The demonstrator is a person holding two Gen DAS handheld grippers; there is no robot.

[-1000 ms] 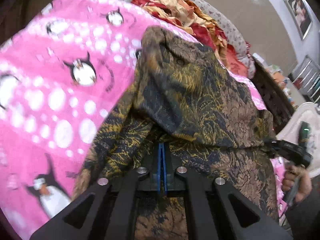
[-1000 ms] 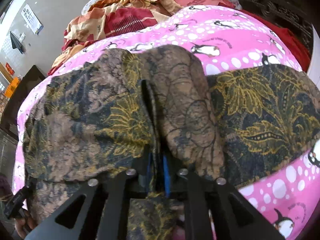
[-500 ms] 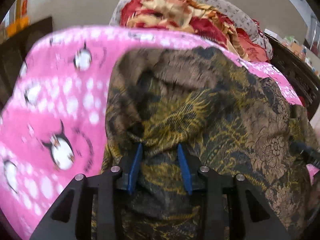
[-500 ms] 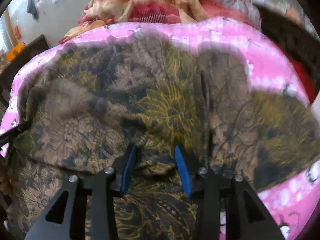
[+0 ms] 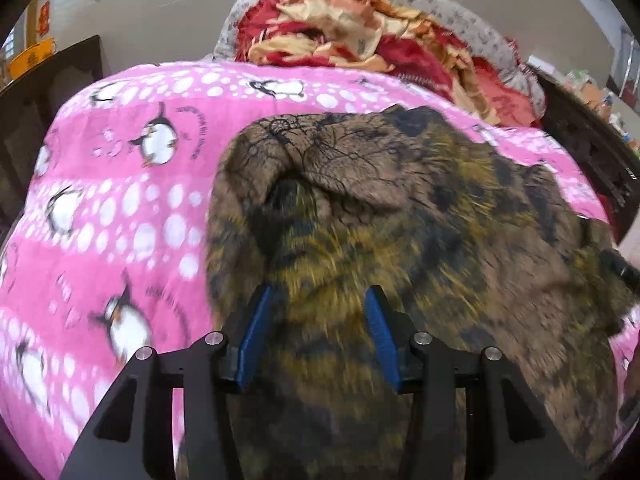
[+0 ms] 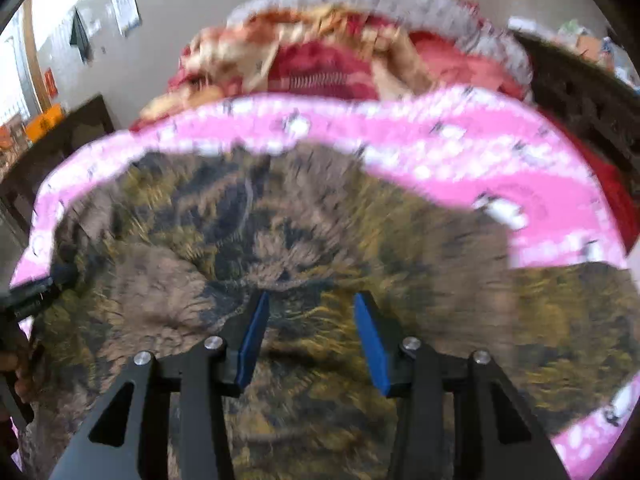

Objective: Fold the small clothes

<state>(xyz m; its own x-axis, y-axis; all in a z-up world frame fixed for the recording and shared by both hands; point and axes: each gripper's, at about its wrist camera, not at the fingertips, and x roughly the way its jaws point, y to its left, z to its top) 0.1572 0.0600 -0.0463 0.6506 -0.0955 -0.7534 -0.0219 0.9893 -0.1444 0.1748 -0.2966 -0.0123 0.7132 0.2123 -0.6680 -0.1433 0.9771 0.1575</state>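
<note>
A brown, black and gold batik garment [image 5: 400, 208] lies folded over on the pink penguin blanket [image 5: 120, 200]. My left gripper [image 5: 316, 296] hangs just above its near fold. Its jaws are opening, and the cloth bulges loosely between the blue pads [image 5: 256, 324] without being pinched. In the right wrist view the same garment [image 6: 280, 232] is blurred by motion. My right gripper [image 6: 308, 300] is over it with its jaws opening too, and cloth lies under the gap but is not gripped. The left gripper's black tip [image 6: 36, 292] shows at the garment's left edge.
A heap of red and orange bedding [image 5: 360, 36] sits beyond the pink blanket [image 6: 480, 152]. Dark carved wooden furniture [image 5: 592, 140] stands at the right and a dark cabinet [image 5: 60, 76] at the left. A hand [image 6: 16, 360] shows at the left edge.
Both grippers were shut on the garment's lifted edge. They carried it over onto itself, then their jaws parted and the cloth dropped flat. The right gripper has lifted back a little.
</note>
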